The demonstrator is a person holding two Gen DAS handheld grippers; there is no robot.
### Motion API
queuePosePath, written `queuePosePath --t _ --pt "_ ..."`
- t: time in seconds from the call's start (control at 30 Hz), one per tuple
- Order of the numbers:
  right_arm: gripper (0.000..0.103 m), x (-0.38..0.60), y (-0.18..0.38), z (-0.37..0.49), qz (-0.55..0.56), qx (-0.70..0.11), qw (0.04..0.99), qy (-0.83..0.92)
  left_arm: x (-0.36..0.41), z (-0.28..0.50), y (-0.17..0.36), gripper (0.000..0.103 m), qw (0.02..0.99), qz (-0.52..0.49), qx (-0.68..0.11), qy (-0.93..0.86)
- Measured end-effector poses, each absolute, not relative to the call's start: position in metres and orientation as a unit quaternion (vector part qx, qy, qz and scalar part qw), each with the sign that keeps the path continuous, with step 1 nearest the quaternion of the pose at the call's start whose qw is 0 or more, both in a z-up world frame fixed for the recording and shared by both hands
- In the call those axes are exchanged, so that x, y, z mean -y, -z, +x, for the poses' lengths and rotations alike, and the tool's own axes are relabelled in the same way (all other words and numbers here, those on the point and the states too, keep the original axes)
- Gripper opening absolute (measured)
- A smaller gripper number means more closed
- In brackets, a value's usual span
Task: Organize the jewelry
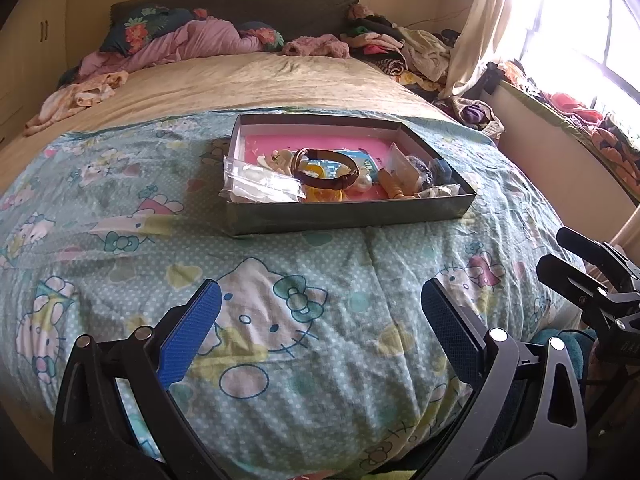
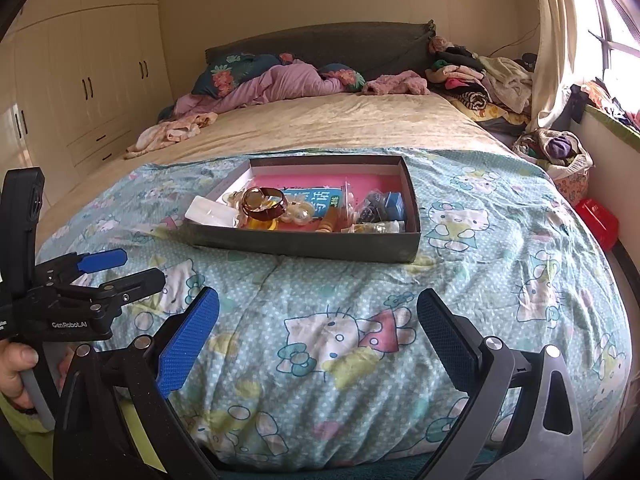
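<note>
A shallow dark box with a pink lining lies on the cartoon-cat quilt in the middle of the bed. Inside it are a brown bangle, a large pearl, clear plastic bags, a blue card and small dark pieces. My left gripper is open and empty, low over the quilt, well short of the box. My right gripper is likewise open and empty. The left gripper also shows at the left of the right wrist view.
Pillows and a pink blanket lie at the headboard, with piled clothes at the far right corner. Wardrobes stand left, a curtained window right. A red box sits beside the bed. A hand holds the left tool.
</note>
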State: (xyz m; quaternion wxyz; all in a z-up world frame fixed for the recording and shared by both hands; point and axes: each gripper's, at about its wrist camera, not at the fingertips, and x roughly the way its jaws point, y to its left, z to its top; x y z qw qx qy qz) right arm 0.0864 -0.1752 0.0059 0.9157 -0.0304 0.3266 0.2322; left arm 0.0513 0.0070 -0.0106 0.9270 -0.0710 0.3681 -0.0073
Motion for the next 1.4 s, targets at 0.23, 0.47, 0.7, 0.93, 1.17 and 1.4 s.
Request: queuePosePath --t 0.23,0.47,0.7,0.93,1.17,1.4 --pt "0.099 0.175 -0.007 0.087 -0.03 -0.326 0.916 -0.232 -0.008 0.05 0.01 0.094 0.928 -0.067 -0.367 0.003" --pt "0.099 0.175 -0.006 0.087 -0.032 -0.327 0.916 -0.231 -0.01 0.05 0.009 0.094 0.928 -0.068 -0.365 -0.002" --pt "0.099 0.173 -0.007 0.087 -0.034 -0.326 0.916 -0.232 -0.007 0.051 0.008 0.094 0.929 -0.067 -0.365 0.002" --pt "0.099 0.173 -0.006 0.087 -0.035 -0.327 0.915 -0.232 -0.005 0.051 0.008 0.094 0.928 -0.069 -0.365 0.003" --pt "0.099 0.173 -0.007 0.087 -0.036 -0.327 0.915 -0.231 -0.006 0.052 0.009 0.094 0.926 -0.078 -0.37 0.008" --pt "0.099 0.173 -0.002 0.089 -0.041 -0.331 0.915 -0.226 -0.015 0.056 0.019 0.094 0.916 -0.091 -0.39 -0.015"
